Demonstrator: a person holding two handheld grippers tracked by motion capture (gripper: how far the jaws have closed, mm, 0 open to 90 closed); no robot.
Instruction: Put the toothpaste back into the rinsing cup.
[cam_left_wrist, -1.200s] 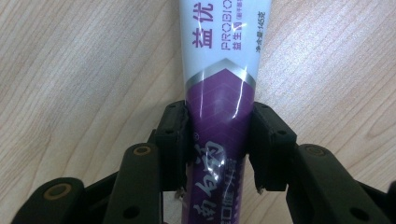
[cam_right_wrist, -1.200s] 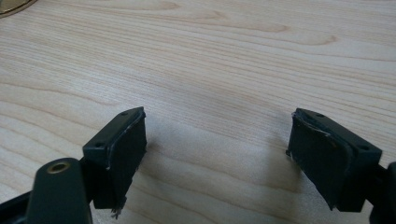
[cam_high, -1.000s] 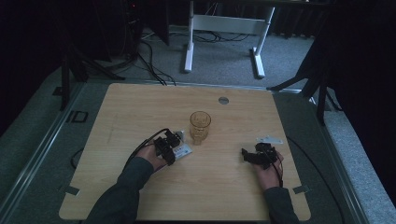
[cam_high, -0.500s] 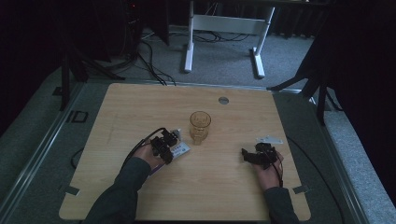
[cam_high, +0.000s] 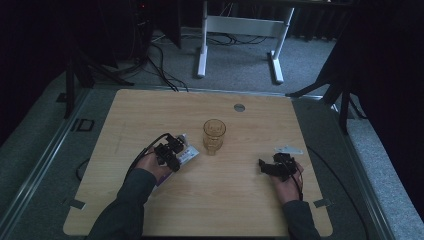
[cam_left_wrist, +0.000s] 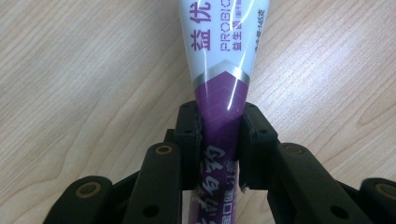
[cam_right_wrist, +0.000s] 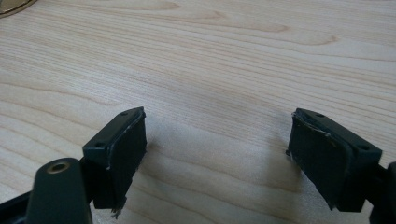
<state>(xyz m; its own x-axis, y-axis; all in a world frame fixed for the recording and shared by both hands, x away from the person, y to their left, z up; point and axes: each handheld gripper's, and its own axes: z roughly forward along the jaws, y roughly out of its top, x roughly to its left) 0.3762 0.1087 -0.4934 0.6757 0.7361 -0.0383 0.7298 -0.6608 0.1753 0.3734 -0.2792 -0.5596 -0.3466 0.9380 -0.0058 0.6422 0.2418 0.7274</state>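
Where clamped by left tongs: tube purple, white above | right tongs apart

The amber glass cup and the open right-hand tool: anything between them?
Only bare wooden table between amber glass cup and right gripper, high view.

Only the amber glass stands mid-table, just beside the left tongs; bare wood elsewhere.

We see a glossy plastic tube, white and purple with a silvery foil-like band, on a matt pale wood-grain table; matt black rubbery pads look frayed at lower left; the amber glass looks smooth and translucent
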